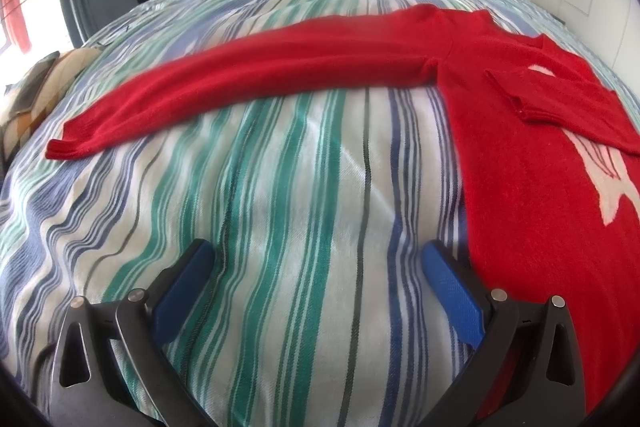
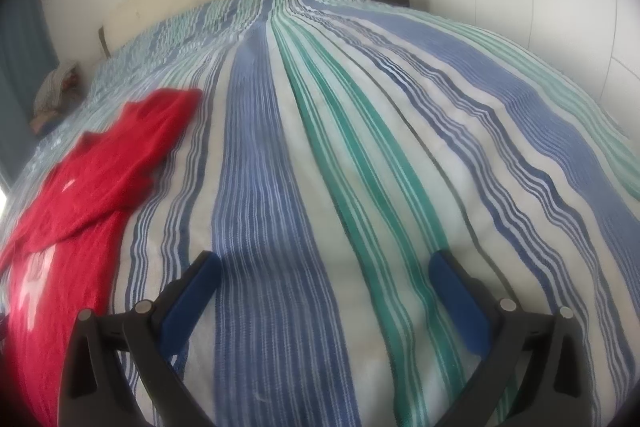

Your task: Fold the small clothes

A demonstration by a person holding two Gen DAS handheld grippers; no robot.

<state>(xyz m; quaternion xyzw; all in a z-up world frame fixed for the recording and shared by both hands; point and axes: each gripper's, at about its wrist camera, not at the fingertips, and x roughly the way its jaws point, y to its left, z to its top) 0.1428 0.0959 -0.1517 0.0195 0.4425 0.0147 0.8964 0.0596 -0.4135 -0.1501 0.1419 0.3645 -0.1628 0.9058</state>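
Red sweater [image 1: 520, 155] lies flat on striped bedspread [image 1: 280, 207], one sleeve [image 1: 560, 107] folded across chest, other sleeve [image 1: 240, 83] stretched out for next fold. My left tongs [image 1: 318, 283] spread, empty, beside hem. My right tongs [image 2: 324, 291] spread, empty, over bare bedspread.

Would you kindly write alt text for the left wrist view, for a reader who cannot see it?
A red sweater lies on a striped bedspread, one long sleeve stretched out to the left and the other folded across its body. The open left gripper hangs over bare bedspread beside it, holding nothing.
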